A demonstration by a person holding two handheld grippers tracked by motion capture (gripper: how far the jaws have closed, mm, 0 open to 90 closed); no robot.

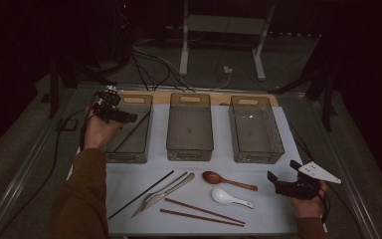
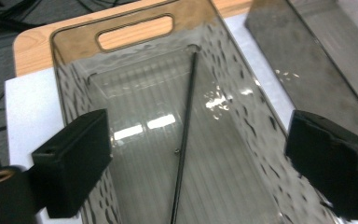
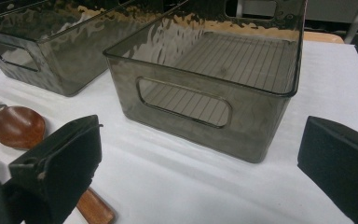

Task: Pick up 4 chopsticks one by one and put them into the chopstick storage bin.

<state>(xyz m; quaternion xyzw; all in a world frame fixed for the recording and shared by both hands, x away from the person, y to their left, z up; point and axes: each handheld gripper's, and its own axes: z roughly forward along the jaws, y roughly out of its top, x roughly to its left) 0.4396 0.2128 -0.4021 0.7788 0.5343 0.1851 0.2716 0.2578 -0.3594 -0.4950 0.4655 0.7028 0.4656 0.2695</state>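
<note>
Black chopstick [image 2: 185,135] in smoky, ribbed bin [image 2: 77,100].

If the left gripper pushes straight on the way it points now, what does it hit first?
Probably the black chopstick lying in the left bin, or that bin's floor beside it. The left gripper has open jaws; depth is unclear.

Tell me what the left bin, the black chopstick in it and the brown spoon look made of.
Left bin: smoky clear plastic, glossy, rippled glare.
Black chopstick: thin, dark, material unclear.
Brown spoon: probably lacquered wood, reddish sheen.
</note>
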